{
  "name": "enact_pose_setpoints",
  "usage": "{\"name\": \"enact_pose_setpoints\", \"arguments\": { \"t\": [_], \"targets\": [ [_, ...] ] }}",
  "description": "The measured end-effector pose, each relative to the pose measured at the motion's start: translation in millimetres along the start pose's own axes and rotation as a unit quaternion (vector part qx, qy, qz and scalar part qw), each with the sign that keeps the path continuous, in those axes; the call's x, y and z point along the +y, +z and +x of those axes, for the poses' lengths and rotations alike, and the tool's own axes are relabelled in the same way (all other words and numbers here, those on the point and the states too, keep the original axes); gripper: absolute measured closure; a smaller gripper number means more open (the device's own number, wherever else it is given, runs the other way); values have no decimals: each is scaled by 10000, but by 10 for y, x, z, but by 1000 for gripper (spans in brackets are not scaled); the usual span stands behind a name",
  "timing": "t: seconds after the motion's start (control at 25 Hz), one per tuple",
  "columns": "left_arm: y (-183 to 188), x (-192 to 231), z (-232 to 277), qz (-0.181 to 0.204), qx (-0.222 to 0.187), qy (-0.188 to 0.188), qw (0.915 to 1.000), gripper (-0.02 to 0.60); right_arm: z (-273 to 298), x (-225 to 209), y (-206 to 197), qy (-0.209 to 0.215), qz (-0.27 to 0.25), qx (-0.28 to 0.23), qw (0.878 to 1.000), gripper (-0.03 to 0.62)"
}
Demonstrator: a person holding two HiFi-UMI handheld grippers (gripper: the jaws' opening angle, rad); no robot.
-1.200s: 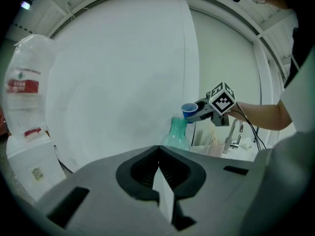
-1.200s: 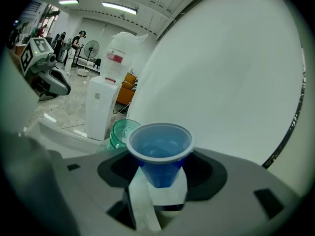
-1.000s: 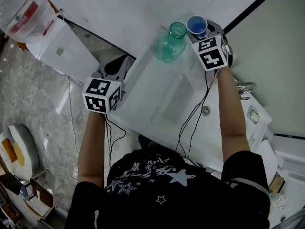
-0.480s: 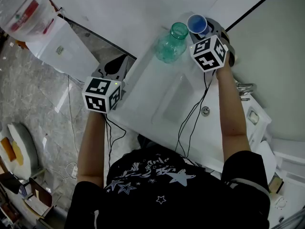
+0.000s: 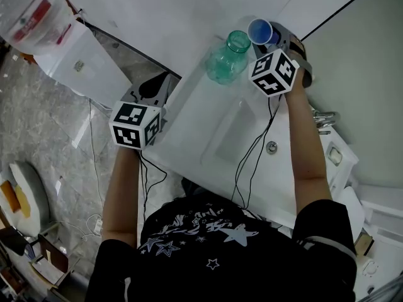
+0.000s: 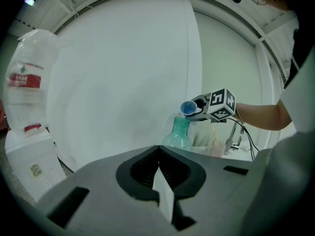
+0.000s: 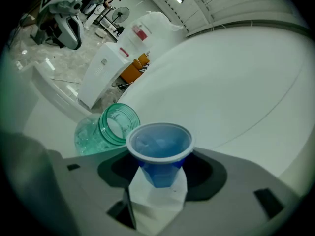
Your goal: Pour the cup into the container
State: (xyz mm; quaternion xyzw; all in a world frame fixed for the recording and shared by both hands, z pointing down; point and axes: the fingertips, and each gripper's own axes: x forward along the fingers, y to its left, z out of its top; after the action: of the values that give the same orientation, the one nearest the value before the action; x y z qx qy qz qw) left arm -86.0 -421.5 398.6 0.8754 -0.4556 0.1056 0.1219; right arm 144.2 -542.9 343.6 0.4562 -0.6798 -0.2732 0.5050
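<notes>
Pinching with right fingers [image 7: 157,205] cup [image 7: 160,151], holding it tilted just above jar [image 7: 106,129] mouth. Holding left fingers [image 6: 165,195] pressed together, empty, well apart from jar, beside counter [image 5: 189,106] edge.

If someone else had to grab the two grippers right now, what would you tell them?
Right gripper: shut on the blue cup, held up and tipped toward the mouth of the green jar.
Left gripper: shut, empty, held by the left edge of the white counter.
The jar stands upright on the counter.
Done: cup is lifted and at the jar.
Left: tip it further so the contents go in. I cannot tell whether any has gone in yet.
</notes>
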Motion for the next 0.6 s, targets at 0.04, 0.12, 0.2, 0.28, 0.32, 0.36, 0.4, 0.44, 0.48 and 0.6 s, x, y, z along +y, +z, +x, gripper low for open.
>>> {"name": "enact_pose_setpoints", "arguments": {
  "t": [0.04,0.12,0.2,0.28,0.32,0.36,0.4,0.44,0.48,0.6],
  "targets": [
    [-2,4,-1,-5,-1,2,10000,572,4,5,3,-11,-54,6,10000,321],
    [-3,7,0,-14,-8,2,10000,572,14,16,6,-47,-165,29,9998,321],
    [-2,9,-2,-19,-16,5,10000,572,23,26,11,-98,-269,51,9996,322],
    [1,9,-4,-17,-18,9,10000,572,32,33,14,-143,-372,69,9992,322],
    [3,9,-5,-15,-18,10,10000,572,36,36,12,-162,-422,82,9989,322],
    [4,9,-7,-16,-18,11,10000,572,39,38,9,-181,-467,95,9987,322],
    [3,10,-9,-18,-19,14,10000,572,42,39,5,-198,-507,107,9985,322],
    [3,12,-11,-22,-20,16,10000,572,44,39,1,-217,-547,121,9982,324],
    [2,13,-12,-25,-21,17,10000,572,46,35,-5,-238,-591,137,9979,324],
    [3,11,-16,-30,-20,14,10000,572,48,17,-15,-286,-653,155,9973,326]
  ]
}}
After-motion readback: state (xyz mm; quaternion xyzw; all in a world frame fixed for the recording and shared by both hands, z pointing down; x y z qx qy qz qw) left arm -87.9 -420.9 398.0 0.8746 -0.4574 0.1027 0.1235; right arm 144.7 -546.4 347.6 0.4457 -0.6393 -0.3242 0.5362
